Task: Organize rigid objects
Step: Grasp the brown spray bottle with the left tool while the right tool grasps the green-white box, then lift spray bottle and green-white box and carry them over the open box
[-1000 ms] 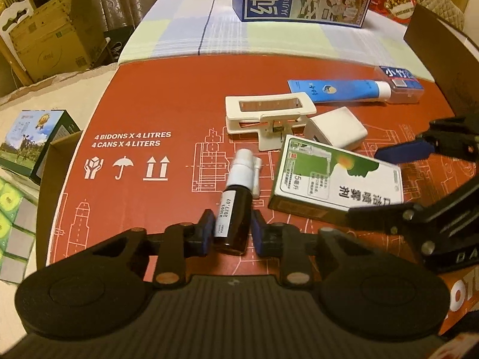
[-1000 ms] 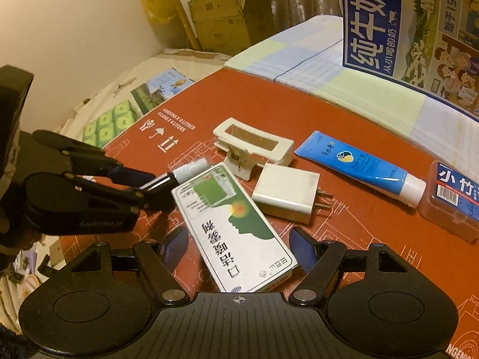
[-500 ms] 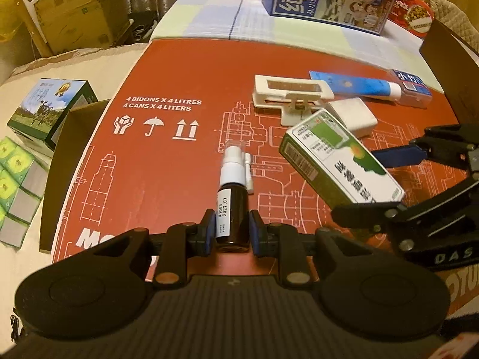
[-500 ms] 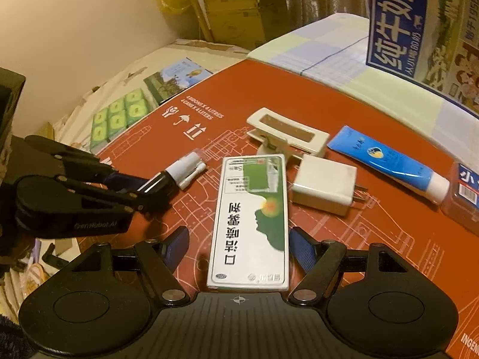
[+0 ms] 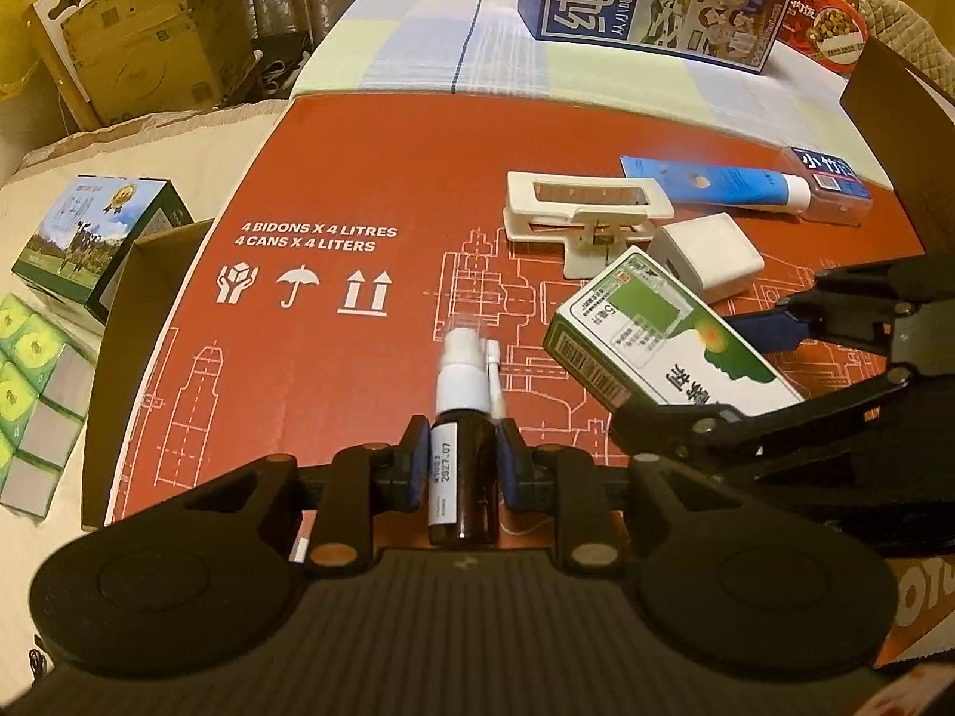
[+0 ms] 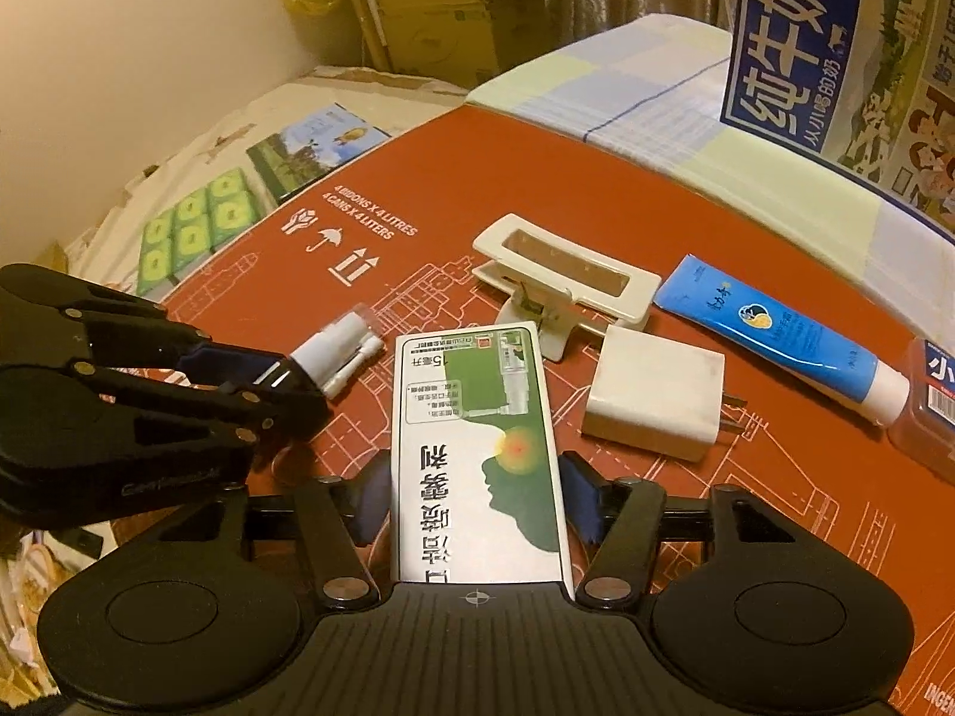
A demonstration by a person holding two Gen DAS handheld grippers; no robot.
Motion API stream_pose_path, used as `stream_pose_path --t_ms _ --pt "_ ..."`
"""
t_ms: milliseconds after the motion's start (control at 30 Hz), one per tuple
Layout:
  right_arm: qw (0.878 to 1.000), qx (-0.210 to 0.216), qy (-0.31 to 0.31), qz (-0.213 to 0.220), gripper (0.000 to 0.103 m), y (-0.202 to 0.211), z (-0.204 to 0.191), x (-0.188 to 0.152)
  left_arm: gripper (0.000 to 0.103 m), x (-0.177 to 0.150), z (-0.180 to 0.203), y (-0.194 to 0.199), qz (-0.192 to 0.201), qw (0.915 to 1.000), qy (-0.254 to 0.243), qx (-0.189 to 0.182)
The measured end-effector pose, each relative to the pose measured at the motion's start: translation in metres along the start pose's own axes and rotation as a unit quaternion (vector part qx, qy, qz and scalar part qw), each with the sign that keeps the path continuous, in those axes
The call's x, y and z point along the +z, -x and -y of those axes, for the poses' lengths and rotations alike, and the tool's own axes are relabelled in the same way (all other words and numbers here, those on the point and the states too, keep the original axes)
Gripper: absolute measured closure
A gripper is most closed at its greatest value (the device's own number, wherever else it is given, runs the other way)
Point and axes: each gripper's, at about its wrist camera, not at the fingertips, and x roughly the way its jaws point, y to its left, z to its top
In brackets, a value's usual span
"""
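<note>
The left tool [image 5: 459, 465] is clamped on the spray bottle [image 5: 462, 477], nozzle forward, ready to slide into its box [image 6: 477, 447]. The right tool [image 6: 477, 507] is closing its jaws around that box, steadying it above the red cardboard [image 5: 334, 370]

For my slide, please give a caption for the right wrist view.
Right gripper closing around a green-and-white box; left gripper holds a spray bottle.
</note>
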Motion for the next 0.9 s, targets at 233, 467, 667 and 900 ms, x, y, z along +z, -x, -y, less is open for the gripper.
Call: stream_pose_path --t_ms 233,467,667,900 --pt "0.999 -0.018 0.026 0.005 0.05 -0.002 -0.009 -0.002 0.084 -0.004 0.0 0.002 0.003 1.0 0.003 0.001" --pt "0.999 -0.021 0.039 0.002 0.051 0.0 -0.013 -0.007 0.084 -0.007 0.003 0.005 -0.003 1.0 0.003 0.002" --pt "0.999 -0.016 0.037 -0.003 0.051 0.005 -0.013 -0.014 0.084 -0.01 0.007 0.007 -0.01 0.9999 0.003 -0.004" --pt "1.0 -0.008 0.006 -0.013 0.051 0.018 -0.003 -0.022 0.084 -0.012 0.011 0.014 -0.012 0.9995 0.015 -0.026"
